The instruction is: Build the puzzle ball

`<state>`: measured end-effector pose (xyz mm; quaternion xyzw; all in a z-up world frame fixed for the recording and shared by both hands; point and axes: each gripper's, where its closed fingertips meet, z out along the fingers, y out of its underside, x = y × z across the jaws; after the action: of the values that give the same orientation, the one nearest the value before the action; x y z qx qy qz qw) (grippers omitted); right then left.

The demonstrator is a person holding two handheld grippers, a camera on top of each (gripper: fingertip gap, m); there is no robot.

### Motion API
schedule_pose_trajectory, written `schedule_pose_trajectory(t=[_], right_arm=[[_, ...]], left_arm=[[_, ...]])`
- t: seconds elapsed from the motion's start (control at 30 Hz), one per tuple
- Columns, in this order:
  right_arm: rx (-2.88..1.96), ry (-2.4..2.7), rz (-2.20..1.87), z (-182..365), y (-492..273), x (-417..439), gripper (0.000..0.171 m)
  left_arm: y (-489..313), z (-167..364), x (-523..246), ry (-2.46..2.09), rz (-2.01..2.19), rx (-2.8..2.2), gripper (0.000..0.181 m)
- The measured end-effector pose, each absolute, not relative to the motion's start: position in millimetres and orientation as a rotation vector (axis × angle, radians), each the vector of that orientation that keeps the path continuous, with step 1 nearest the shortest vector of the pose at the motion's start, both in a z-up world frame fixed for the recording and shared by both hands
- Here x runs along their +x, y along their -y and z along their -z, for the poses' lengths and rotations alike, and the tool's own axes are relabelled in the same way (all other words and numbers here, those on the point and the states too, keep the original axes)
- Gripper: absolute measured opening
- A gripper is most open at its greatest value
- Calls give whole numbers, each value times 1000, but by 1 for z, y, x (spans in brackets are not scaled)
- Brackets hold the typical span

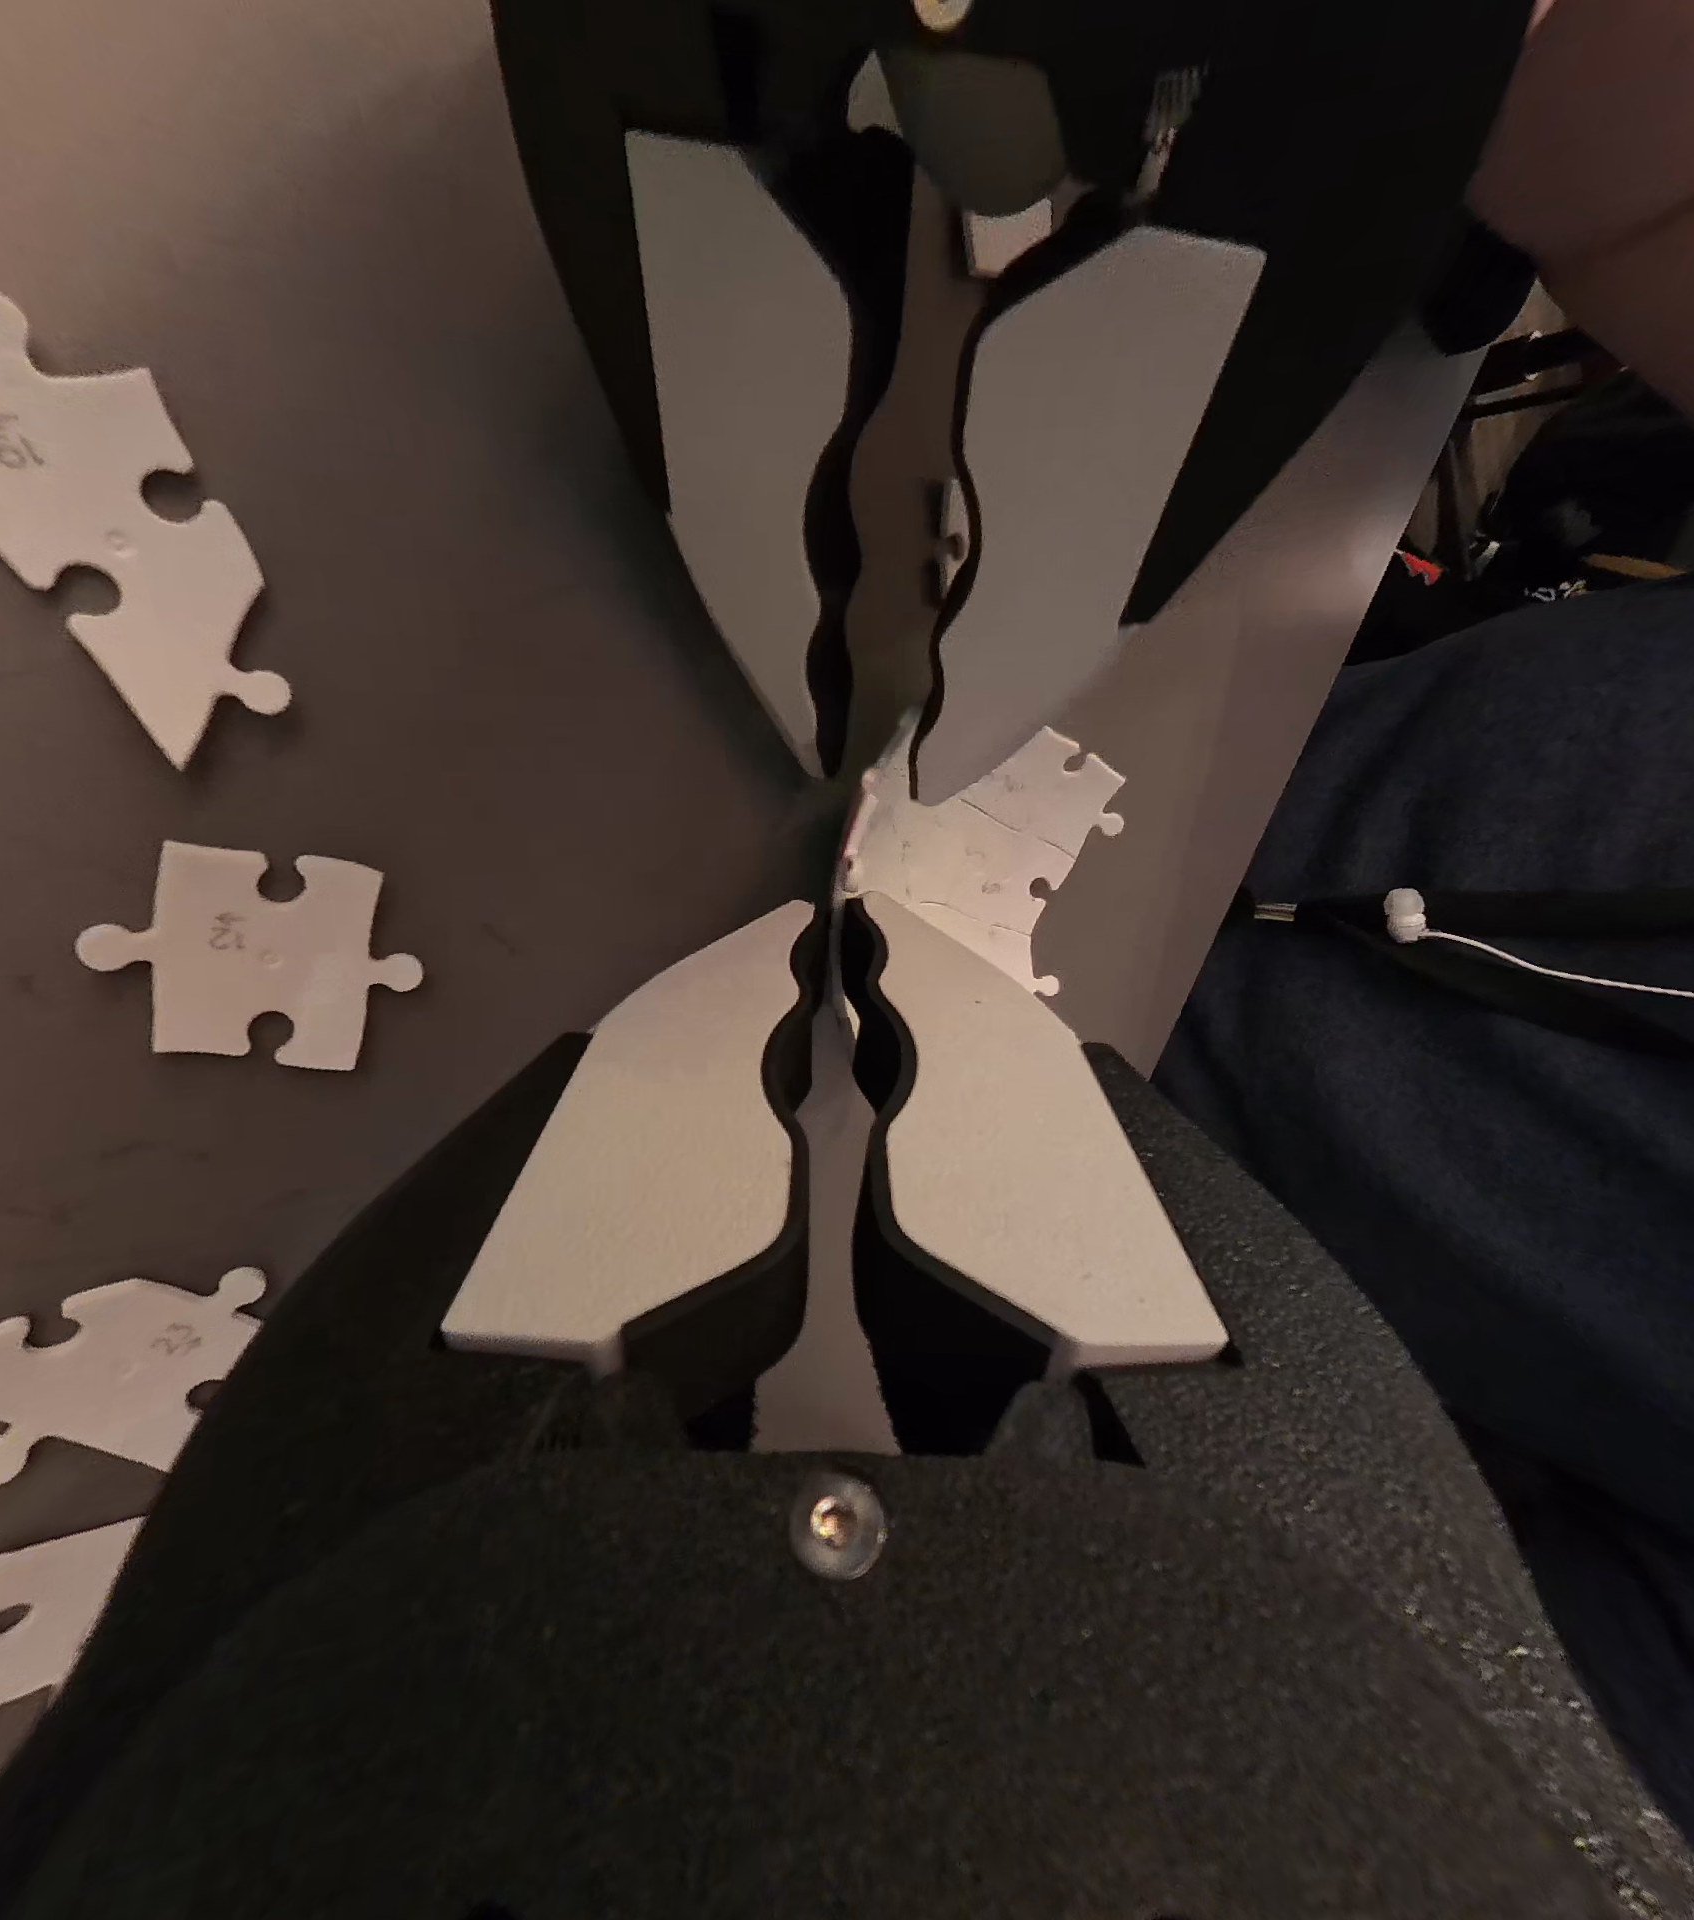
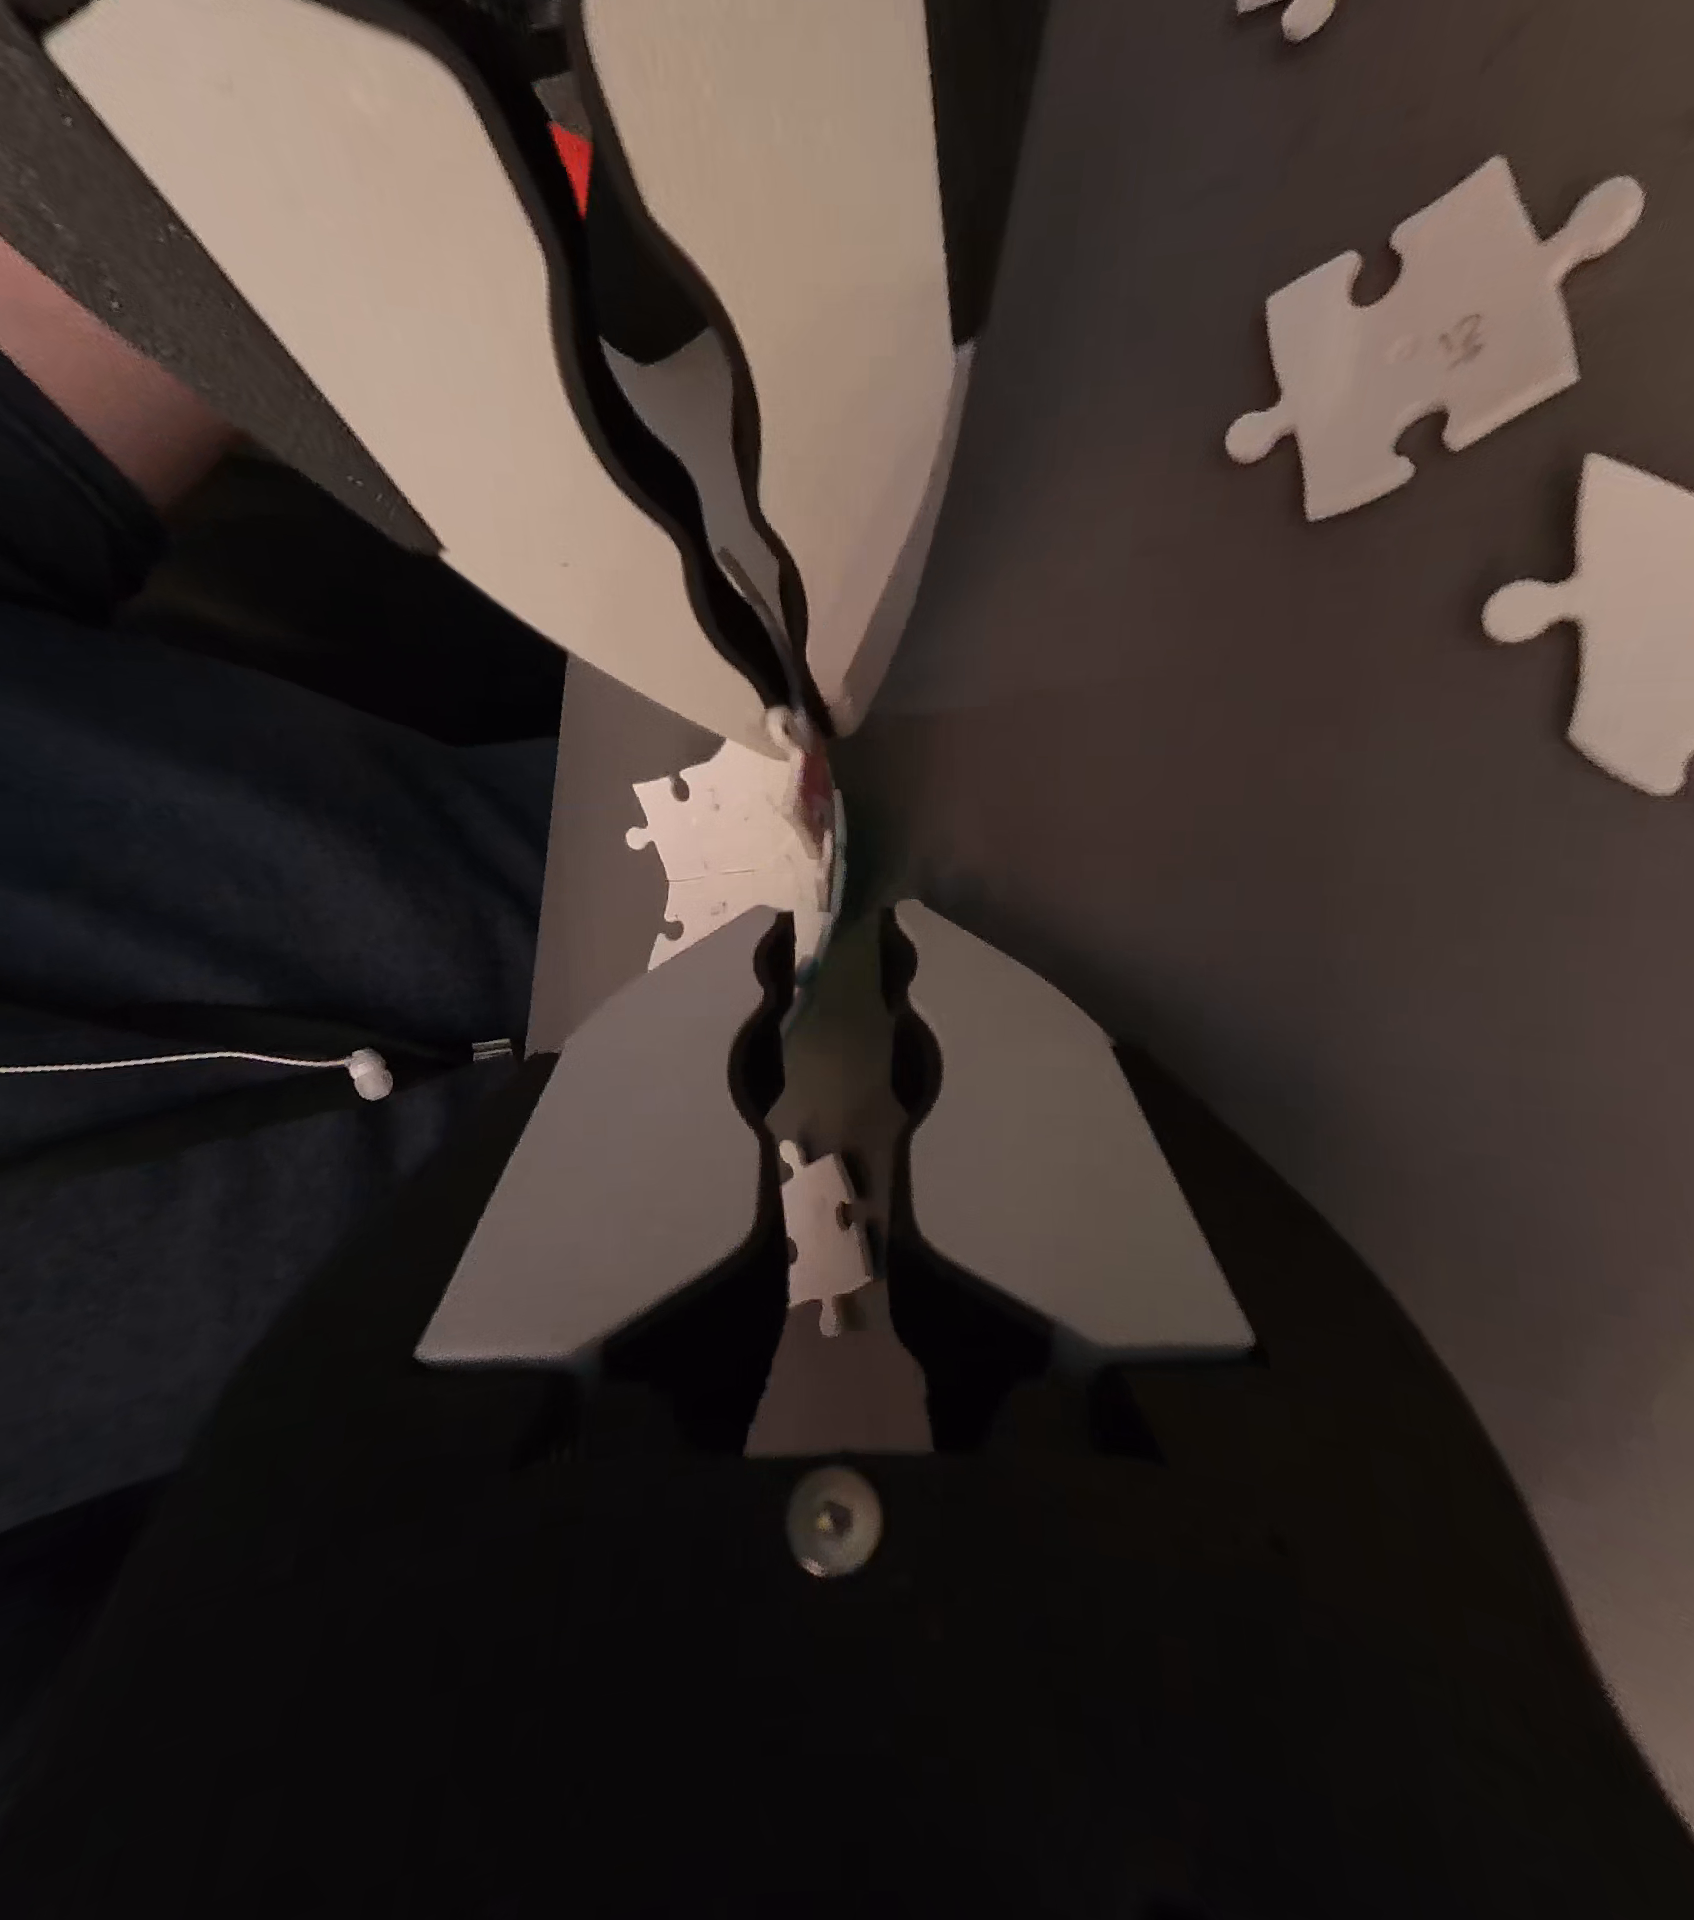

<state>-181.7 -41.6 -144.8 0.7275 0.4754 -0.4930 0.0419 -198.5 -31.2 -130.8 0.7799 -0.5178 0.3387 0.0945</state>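
- Left gripper (image 1: pixel 835 914) — jaws pinched on the lower edge of the curved puzzle assembly (image 1: pixel 978 852), held over the grey table (image 1: pixel 303 208) near its edge
- Right gripper (image 2: pixel 838 920) — jaws nipping the same assembly from the opposite side
- Loose white pieces (image 1: pixel 251 956) lie scattered on the table, well apart from the assembly

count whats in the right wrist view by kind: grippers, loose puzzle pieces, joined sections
grippers: 2 (left gripper, right gripper)
loose puzzle pieces on the table: 4 (), two of them cut by the frame edge
joined section, held between both sets of fingers: 1
total: 7
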Motion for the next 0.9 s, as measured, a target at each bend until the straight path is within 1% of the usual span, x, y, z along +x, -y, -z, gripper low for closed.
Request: schedule_pose_trajectory(t=[0.13, 0.3, 0.73, 0.9], right_arm=[[2205, -1417, 1538, 144, 43, -182, 7], [2231, -1382, 1518, 148, 40, -183, 4], [2241, -1372, 1554, 146, 38, -186, 6], [2255, -1374, 1593, 142, 35, -191, 12]], left_arm=[[31, 132, -200, 1523, -1000, 2318, 2], [33, 133, -201, 1546, -962, 2310, 3], [32, 136, -204, 1576, -861, 2302, 2], [33, 137, -204, 1565, -872, 2301, 2]])
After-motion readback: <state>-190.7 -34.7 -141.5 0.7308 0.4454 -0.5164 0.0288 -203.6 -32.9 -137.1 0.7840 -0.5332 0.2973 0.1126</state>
